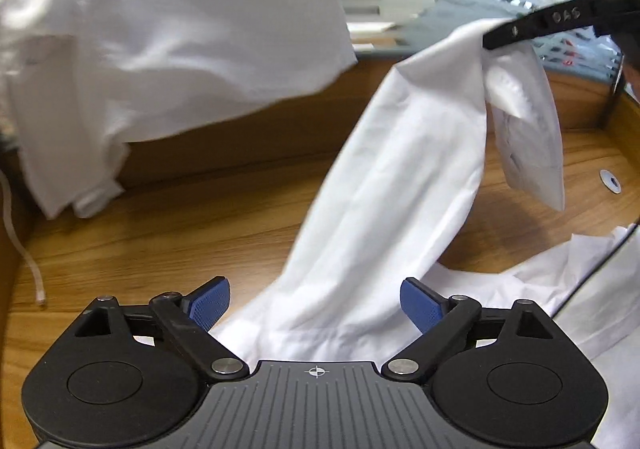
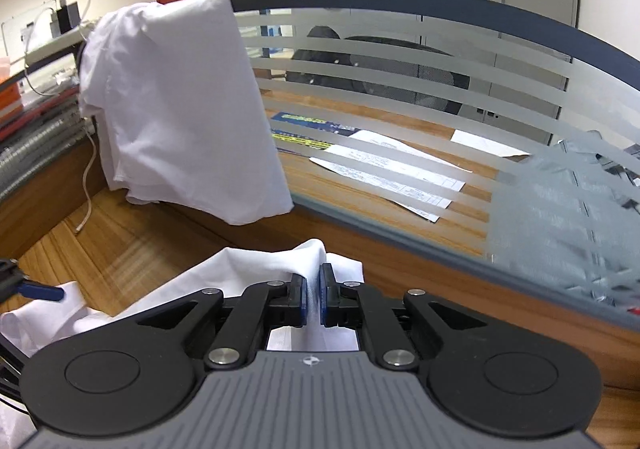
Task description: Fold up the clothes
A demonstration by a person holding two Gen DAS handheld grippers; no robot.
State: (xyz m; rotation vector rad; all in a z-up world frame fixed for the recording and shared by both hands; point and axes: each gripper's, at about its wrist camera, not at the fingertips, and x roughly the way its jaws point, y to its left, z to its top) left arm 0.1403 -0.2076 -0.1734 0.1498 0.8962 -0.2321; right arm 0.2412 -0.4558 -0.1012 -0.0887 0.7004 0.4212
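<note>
Right under my left camera sat the left gripper [image 1: 315,305], its two blue pads [image 1: 208,305] spread wide with nothing between them. I counted two white clothes. One white shirt [image 1: 384,209] lay on the wooden desk [image 1: 180,233] at the lower middle of the frame, with one part lifted up toward the upper right. That part hung from the right gripper [image 2: 316,295], which came in level from the right edge of the left view. Its tongs were pinched tight on a fold of that shirt. The second white cloth [image 2: 176,105] hung over the striped glass divider [image 2: 400,61] at the upper left. Bare desk lay open on the left side, up to a wooden wall. One white cable [image 1: 22,245] dangled at the far left edge.
</note>
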